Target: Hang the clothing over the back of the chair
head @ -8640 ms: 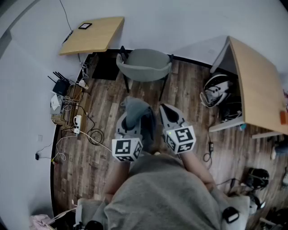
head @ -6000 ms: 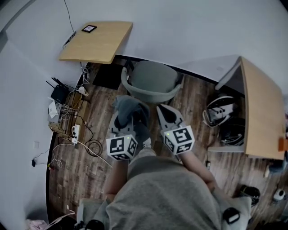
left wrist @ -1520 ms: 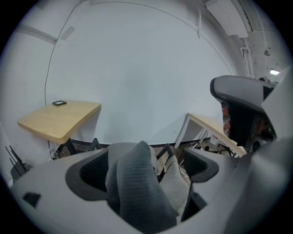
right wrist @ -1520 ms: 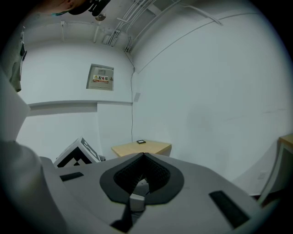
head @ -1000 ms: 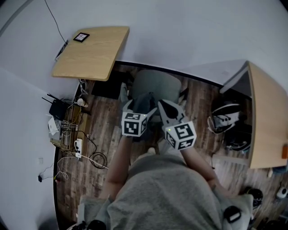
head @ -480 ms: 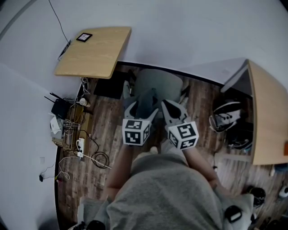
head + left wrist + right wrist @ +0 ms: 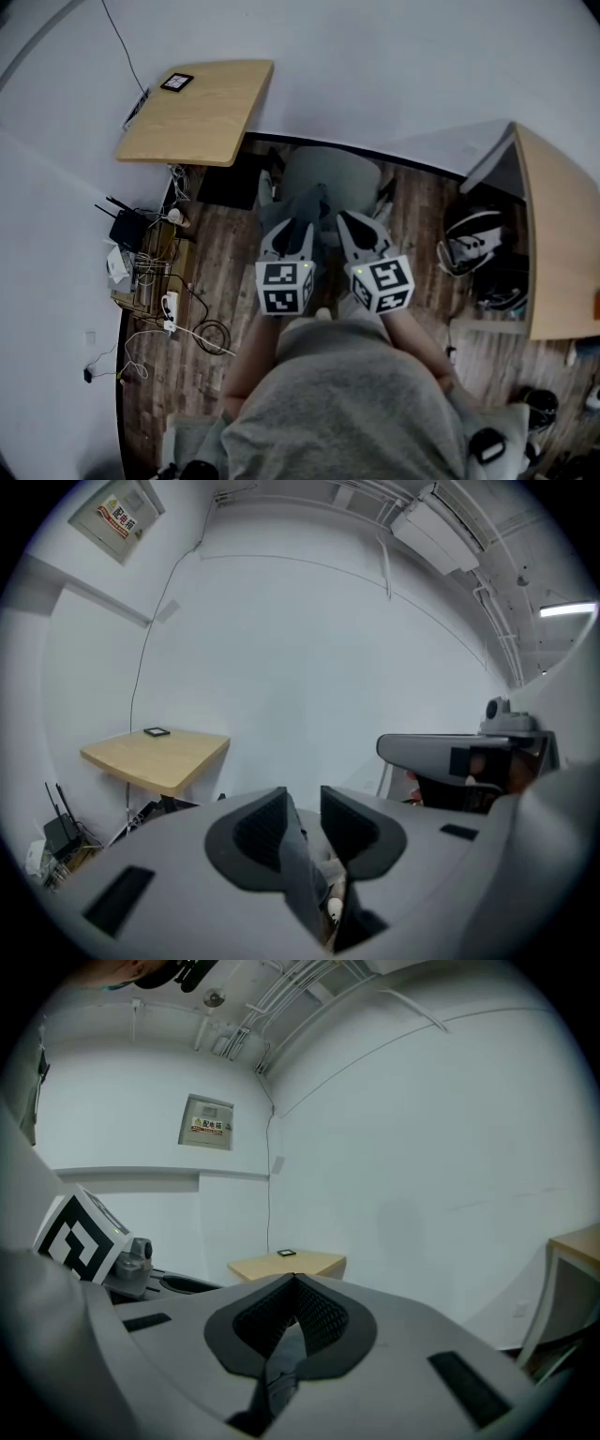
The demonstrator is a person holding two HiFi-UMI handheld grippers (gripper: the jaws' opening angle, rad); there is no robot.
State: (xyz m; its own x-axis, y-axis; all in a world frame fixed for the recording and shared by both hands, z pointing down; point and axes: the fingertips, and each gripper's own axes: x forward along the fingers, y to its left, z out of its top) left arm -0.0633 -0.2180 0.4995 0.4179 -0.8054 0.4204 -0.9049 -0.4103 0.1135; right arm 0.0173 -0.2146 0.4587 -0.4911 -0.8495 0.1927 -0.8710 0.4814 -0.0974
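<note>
The grey chair [image 7: 323,173] stands ahead by the wall, its back toward me. Grey clothing [image 7: 305,208] hangs bunched between the two grippers, just short of the chair back. My right gripper [image 7: 359,230] is shut on a fold of it; in the right gripper view the jaws [image 7: 295,1283] meet at the tips with cloth [image 7: 279,1368] trailing down between them. My left gripper [image 7: 286,236] is closing. In the left gripper view a strip of the cloth [image 7: 305,883] lies against one pad [image 7: 261,829], with a gap still showing between the jaws [image 7: 302,799].
A wooden table [image 7: 197,98] with a small dark device [image 7: 174,82] stands at the far left. Another desk [image 7: 553,234] is at the right, with bags [image 7: 469,244] beneath it. A router and cables [image 7: 141,253] crowd the floor on the left.
The left gripper has drawn back from the chair toward me and risen, and its jaws have narrowed from wide open. The right gripper has hardly shifted.
</note>
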